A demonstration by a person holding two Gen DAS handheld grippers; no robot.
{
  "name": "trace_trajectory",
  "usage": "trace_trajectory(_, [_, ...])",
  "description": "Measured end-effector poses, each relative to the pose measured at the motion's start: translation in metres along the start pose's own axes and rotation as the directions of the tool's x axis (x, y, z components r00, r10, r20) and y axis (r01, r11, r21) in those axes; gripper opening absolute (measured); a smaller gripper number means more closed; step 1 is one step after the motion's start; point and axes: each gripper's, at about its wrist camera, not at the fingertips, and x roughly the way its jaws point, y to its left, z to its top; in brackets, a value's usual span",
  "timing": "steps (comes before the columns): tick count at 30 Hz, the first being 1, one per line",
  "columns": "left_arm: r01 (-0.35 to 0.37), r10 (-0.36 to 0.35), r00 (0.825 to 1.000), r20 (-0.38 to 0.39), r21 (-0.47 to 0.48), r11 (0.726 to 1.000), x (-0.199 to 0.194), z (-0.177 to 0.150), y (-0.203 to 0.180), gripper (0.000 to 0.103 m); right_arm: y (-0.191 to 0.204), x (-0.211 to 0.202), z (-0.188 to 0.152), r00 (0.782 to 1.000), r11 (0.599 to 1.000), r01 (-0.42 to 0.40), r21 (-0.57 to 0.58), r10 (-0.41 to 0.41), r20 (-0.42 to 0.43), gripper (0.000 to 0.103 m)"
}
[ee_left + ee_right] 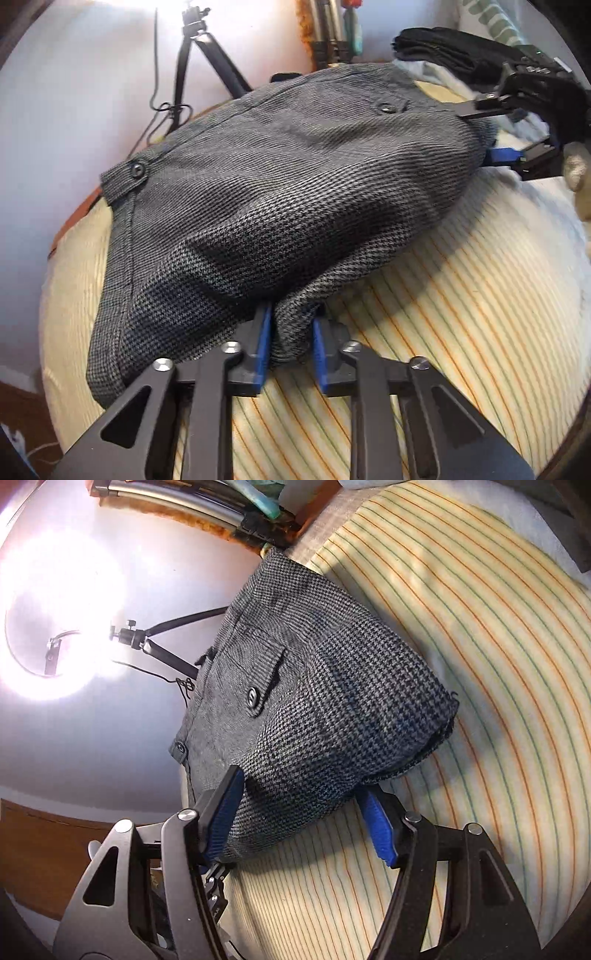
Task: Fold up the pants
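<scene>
The left tool (291, 339) is clamped on a bunched fold of the pants (280, 192) right at its tips, pinching the near edge, probably so it can be lifted or dragged. The right tool (299, 812) stands apart, its blue pads straddling a thick folded corner without visibly pressing it. Beyond both tools the grey checked pants lie as a compact, already folded bundle on the striped bed cover (480, 664), with a tripod (195, 55) behind.
</scene>
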Motion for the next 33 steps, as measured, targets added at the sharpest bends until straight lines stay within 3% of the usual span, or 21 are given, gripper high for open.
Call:
trace_trajectory(1, [0.008,-0.008,1.0,-0.003,0.007,1.0,-0.004,-0.001,-0.002,0.011,0.002,0.0,-0.001,1.0,1.0,0.001,-0.01,-0.001,0.005,0.064])
trace_trajectory(3, [0.042,-0.042,0.999,-0.01,0.025,0.999,-0.017,0.0,-0.003,0.01,0.009,-0.002,-0.002,1.0,0.999,0.021,-0.041,-0.02,0.022,0.042])
trace_trajectory(6, [0.08,-0.078,0.996,-0.029,0.074,0.994,-0.04,0.002,-0.004,0.01,0.021,-0.011,-0.002,0.999,0.995,0.028,-0.097,-0.024,0.042,0.028])
trace_trajectory(8, [0.108,-0.102,0.993,-0.057,0.1,0.989,-0.046,0.003,-0.007,0.01,0.031,-0.019,-0.003,0.998,0.988,0.034,-0.151,-0.026,0.052,0.023])
trace_trajectory(12, [0.148,-0.135,0.985,-0.11,0.113,0.982,-0.033,-0.006,-0.015,0.01,0.052,-0.023,-0.011,0.988,0.94,0.148,-0.308,-0.127,0.087,0.019])
trace_trajectory(15, [0.167,-0.157,0.976,-0.151,0.061,0.984,-0.011,-0.017,-0.016,0.026,0.048,-0.011,-0.014,0.972,0.908,0.233,-0.347,-0.214,0.093,0.019])
trace_trajectory(18, [0.179,-0.172,0.977,-0.125,0.039,0.983,-0.016,-0.022,-0.016,0.041,0.042,-0.001,-0.015,0.96,0.884,0.28,-0.374,-0.262,0.101,0.019])
trace_trajectory(20, [0.188,-0.187,0.979,-0.083,0.01,0.982,-0.031,-0.025,-0.007,0.043,0.041,-0.001,-0.013,0.962,0.884,0.273,-0.379,-0.255,0.098,0.019])
trace_trajectory(23, [0.192,-0.187,0.981,0.047,-0.129,0.973,-0.063,-0.028,0.033,0.043,0.04,-0.004,-0.011,0.97,0.892,0.243,-0.381,-0.23,0.08,0.023])
trace_trajectory(25, [0.103,-0.086,0.992,0.088,-0.219,0.97,-0.072,-0.033,0.058,0.043,0.035,-0.009,-0.01,0.979,0.914,0.202,-0.352,-0.193,0.061,0.028])
trace_trajectory(26, [0.065,-0.036,0.994,0.1,-0.301,0.951,-0.073,-0.038,0.078,0.043,0.033,-0.011,-0.013,0.982,0.921,0.187,-0.341,-0.179,0.055,0.03])
trace_trajectory(29, [0.076,-0.036,0.995,0.094,-0.475,0.877,-0.06,-0.047,0.114,0.043,0.025,-0.016,-0.014,0.987,0.942,0.158,-0.298,-0.151,0.048,0.034])
trace_trajectory(31, [0.058,-0.037,0.998,0.052,-0.516,0.855,-0.044,-0.053,0.121,0.043,0.02,-0.017,-0.014,0.989,0.953,0.145,-0.267,-0.138,0.043,0.035])
trace_trajectory(33, [0.088,-0.073,0.996,0.051,-0.536,0.84,-0.032,-0.059,0.117,0.043,0.016,-0.019,-0.013,0.992,0.962,0.129,-0.24,-0.123,0.041,0.036])
